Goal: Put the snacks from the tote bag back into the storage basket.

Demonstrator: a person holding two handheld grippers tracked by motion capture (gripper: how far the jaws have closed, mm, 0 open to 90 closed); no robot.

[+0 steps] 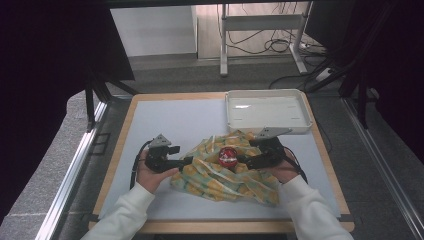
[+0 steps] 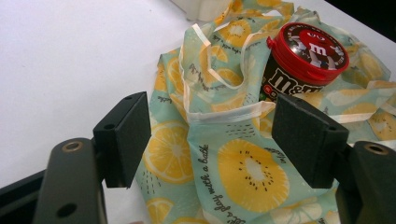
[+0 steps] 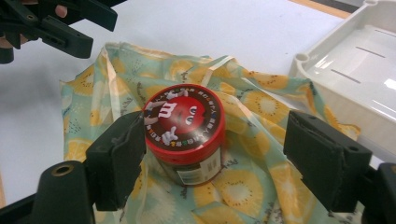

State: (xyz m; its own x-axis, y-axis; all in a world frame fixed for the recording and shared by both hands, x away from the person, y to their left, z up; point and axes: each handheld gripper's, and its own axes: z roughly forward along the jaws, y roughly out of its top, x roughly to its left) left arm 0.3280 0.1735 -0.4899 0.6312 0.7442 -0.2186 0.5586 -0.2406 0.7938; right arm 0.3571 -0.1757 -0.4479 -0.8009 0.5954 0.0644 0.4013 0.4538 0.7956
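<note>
Hands lie low on either side of the candy jar (image 1: pixel 228 156), both grippers' jaws spread, pinching nothing.

Jar (image 1: pixel 228 157) upright at the middle of a crumpled bag (image 1: pixel 225 175) on the surface (image 1: pixel 165 120), apparently inside its mouth, between left claw (image 1: pixel 186 160) at the bag's left edge and right claw (image 1: pixel 242 159) just beside the jar, tray (image 1: pixel 267 111) behind-right.
</note>
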